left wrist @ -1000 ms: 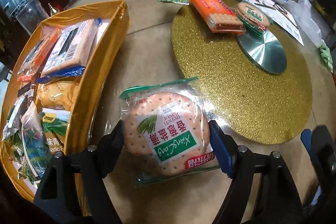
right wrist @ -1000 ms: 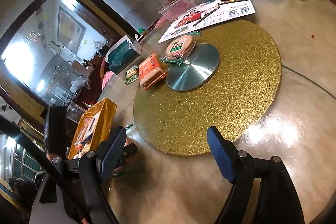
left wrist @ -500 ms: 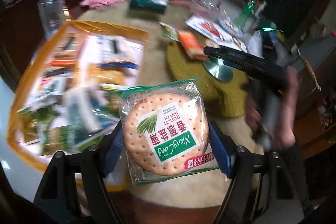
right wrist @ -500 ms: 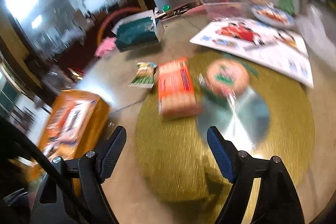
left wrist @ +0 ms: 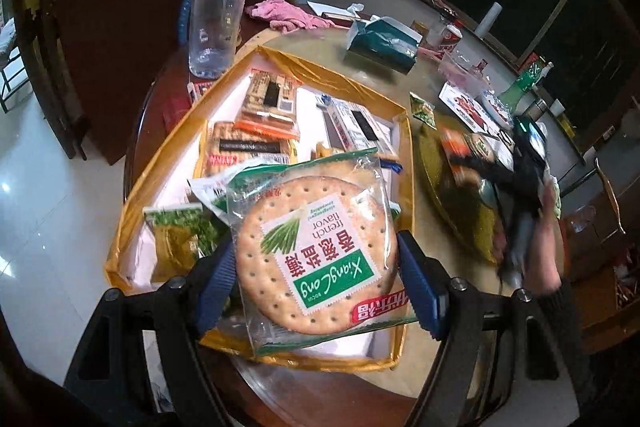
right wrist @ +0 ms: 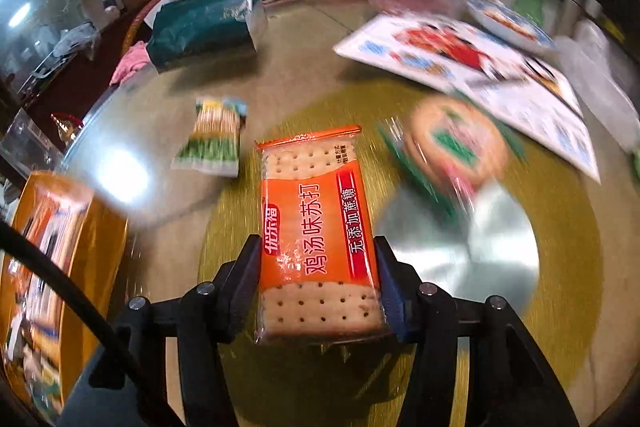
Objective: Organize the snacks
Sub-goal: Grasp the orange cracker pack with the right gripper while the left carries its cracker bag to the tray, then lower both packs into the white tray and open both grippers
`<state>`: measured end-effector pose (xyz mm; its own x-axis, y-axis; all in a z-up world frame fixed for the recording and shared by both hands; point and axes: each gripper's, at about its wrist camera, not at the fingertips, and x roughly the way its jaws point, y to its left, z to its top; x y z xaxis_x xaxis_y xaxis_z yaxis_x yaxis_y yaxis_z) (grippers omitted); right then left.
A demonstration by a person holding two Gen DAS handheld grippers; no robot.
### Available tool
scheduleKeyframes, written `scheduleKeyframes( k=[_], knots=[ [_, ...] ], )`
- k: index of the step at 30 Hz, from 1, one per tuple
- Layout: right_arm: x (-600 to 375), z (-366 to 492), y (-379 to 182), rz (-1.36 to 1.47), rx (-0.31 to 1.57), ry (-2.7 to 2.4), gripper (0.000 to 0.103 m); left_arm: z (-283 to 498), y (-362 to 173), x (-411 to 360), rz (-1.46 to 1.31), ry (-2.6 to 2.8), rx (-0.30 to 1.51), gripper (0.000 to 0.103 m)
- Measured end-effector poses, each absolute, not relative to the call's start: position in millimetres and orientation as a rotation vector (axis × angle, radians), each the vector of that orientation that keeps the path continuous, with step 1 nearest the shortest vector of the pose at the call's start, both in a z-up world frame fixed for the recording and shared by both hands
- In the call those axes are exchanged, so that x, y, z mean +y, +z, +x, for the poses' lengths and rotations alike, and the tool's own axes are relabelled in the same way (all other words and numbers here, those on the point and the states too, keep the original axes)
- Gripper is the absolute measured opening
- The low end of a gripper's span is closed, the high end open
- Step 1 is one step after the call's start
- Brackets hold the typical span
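Left gripper (left wrist: 316, 281) clamped on the round cracker in clear plastic wrap with a green label (left wrist: 316, 255), blue pads on both sides of the pack. Pack is held above the near end of the gold-sided rectangular snack box (left wrist: 132, 187), over the packets already inside: orange-striped cracker packs, green-printed sachets.

Right gripper (right wrist: 316, 287) clamped on the orange rectangular soda-cracker pack (right wrist: 316, 235), gripped at its near end, far end pointing away. Can't tell if the pack is lifted or touching the gold glitter turntable disc (right wrist: 248, 227) below it.

On the disc: a second round green-label cracker pack (right wrist: 452, 143), blurred, at the far edge of the silver centre plate (right wrist: 460, 255). Small green-and-white sachet (right wrist: 212, 143) on the round table's glass top (right wrist: 304, 75), just off the disc's left edge. Snack box at the table's left edge.

Clear glass mug (left wrist: 214, 27) beyond the box's far end.
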<state>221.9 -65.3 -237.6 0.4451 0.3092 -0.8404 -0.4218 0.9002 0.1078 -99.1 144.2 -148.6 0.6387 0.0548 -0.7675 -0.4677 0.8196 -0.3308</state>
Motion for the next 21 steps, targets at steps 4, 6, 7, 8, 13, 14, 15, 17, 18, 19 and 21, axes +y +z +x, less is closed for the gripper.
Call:
scheduleKeyframes(
  k=[4,6,7,8,13,14,15,17,18,19,21],
  knots=[
    [-77.3,171.4,-220.2,-0.025,1.013,0.508,0.054,-84.0,-148.4,158.2,-0.500,0.329,0.850,0.077],
    [-67.2,143.5,-197.2,0.027,0.978,0.623,0.054,-75.8,-146.4,165.9,-0.479,0.337,0.857,0.077],
    [-58.5,135.8,-188.4,0.049,0.974,0.671,0.054,-69.9,-145.2,171.0,-0.468,0.326,0.861,0.077],
    [-47.6,128.7,-179.1,0.067,0.973,0.729,0.053,-63.6,-145.5,177.4,-0.465,0.312,0.868,0.077],
    [39.8,109.9,-151.8,0.035,0.985,0.923,0.054,-39.0,-162.2,208.4,-0.447,0.307,0.942,0.077],
    [59.5,109.7,-153.3,0.021,1.003,0.938,0.054,-36.6,-167.9,214.0,-0.447,0.320,0.963,0.077],
    [71.7,109.0,-156.1,0.010,1.014,0.945,0.054,-35.7,-172.4,216.3,-0.446,0.324,0.984,0.077],
    [98.4,112.1,-166.5,-0.028,1.035,0.924,0.054,-35.7,-180.7,220.9,-0.441,0.305,1.010,0.077],
    [108.0,115.2,-173.5,-0.040,1.054,0.903,0.054,-35.9,-183.2,221.7,-0.436,0.294,1.020,0.077],
    [113.5,116.8,-178.1,-0.040,1.071,0.894,0.054,-36.8,-186.0,222.8,-0.434,0.286,1.023,0.077],
    [119.4,118.6,-188.9,-0.032,1.098,0.880,0.054,-37.4,-192.4,224.1,-0.419,0.287,1.045,0.077]
  ],
)
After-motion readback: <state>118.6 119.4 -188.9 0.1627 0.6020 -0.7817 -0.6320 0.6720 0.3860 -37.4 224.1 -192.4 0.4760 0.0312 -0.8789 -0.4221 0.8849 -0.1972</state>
